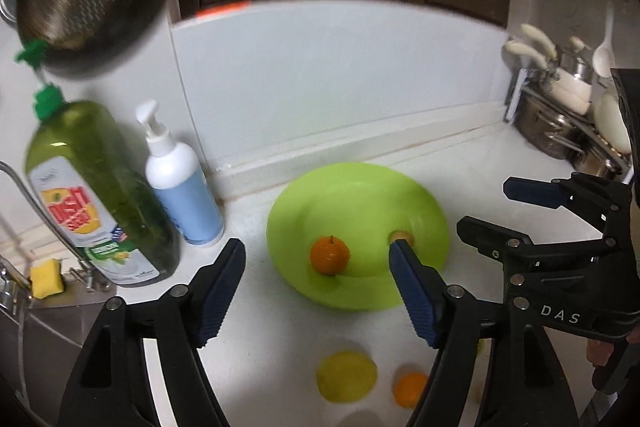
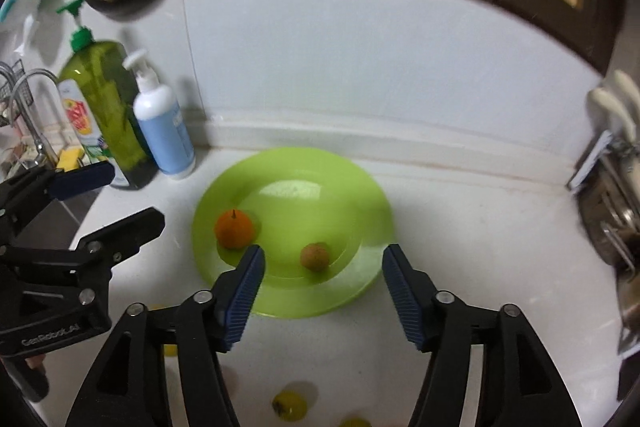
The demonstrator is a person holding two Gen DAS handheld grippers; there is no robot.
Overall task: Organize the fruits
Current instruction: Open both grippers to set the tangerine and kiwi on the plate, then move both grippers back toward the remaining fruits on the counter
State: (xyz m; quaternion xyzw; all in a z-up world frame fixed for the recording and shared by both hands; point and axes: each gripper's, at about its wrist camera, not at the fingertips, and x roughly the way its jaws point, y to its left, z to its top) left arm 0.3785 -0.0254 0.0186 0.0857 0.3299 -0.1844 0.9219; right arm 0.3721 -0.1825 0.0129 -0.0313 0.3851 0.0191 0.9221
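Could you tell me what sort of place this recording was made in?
Most likely a home kitchen counter beside a sink. A green dish soap bottle and a yellow sponge sit by the faucet, and steel pots stand at the counter's far right.

Both claws tilt downward side by side, the left claw [image 1: 316, 287] and the right claw [image 2: 322, 291] each with blue-padded jaws spread apart and nothing between them, while fingertips [image 1: 600, 351] of the hand carrying the right one show behind its frame.
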